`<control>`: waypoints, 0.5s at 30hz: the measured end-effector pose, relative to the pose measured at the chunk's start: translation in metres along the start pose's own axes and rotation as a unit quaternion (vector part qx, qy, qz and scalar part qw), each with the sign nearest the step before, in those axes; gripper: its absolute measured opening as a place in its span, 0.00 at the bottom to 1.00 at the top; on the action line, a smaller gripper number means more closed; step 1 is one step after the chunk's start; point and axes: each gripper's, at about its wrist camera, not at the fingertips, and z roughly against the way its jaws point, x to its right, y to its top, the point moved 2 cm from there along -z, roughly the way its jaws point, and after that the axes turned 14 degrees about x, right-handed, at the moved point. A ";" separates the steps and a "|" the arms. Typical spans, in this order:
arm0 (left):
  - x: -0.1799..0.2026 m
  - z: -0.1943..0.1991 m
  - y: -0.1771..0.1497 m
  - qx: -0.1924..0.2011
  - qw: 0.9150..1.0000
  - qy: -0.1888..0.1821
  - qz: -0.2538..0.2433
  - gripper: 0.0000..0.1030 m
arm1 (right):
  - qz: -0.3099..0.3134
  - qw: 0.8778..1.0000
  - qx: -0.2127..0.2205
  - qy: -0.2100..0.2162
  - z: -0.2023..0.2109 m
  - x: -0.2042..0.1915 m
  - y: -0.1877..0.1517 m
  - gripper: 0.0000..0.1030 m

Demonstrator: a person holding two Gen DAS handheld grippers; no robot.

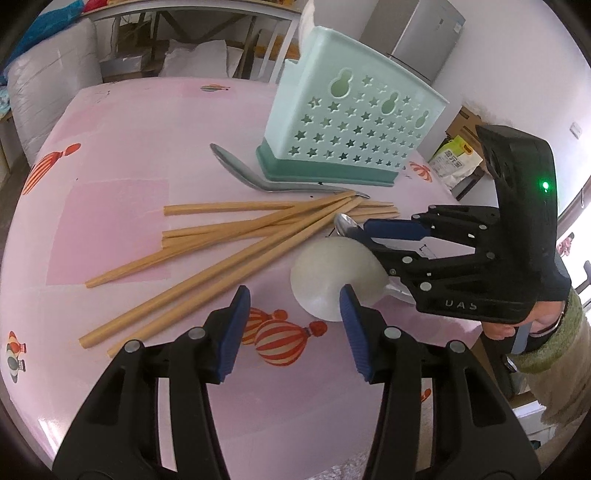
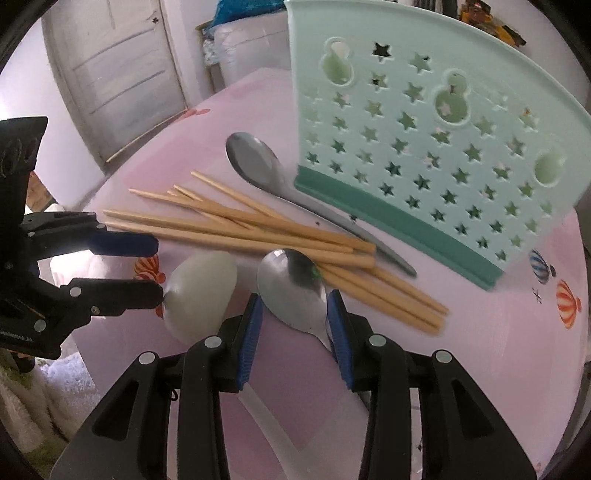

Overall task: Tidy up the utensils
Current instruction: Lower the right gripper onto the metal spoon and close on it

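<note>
On the pink balloon-print tablecloth (image 1: 122,122) lie several wooden chopsticks (image 1: 229,236) (image 2: 229,229). With them are a grey spoon (image 1: 236,166) (image 2: 255,158), a white spoon (image 1: 328,273) (image 2: 203,288) and a shiny metal spoon (image 1: 343,223) (image 2: 291,284). The mint-green star-cut utensil holder (image 1: 354,122) (image 2: 424,147) stands behind them. My left gripper (image 1: 294,295) (image 2: 159,267) is open, one finger at the white spoon's bowl edge. My right gripper (image 2: 295,295) (image 1: 367,233) is open and straddles the metal spoon. That spoon's neck lies beside one pad, and the other pad stands clear of it.
A person's hand and green sleeve (image 1: 554,332) hold the right gripper at the table's right edge. Boxes and a bag (image 1: 454,166) sit on the floor beyond that edge. A grey cabinet (image 1: 424,33) and a door (image 2: 122,74) stand farther off.
</note>
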 end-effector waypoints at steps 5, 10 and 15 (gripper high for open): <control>-0.001 0.000 -0.001 0.000 1.000 0.002 0.001 0.45 | -0.002 1.000 0.005 0.000 -0.005 -0.002 0.003 0.34; 0.001 0.001 0.000 0.002 1.000 0.001 -0.003 0.44 | -0.033 0.999 0.025 0.011 -0.002 0.001 0.003 0.12; 0.002 0.001 0.000 0.001 1.000 0.003 -0.005 0.44 | -0.064 0.997 0.038 0.001 0.012 0.016 0.001 0.08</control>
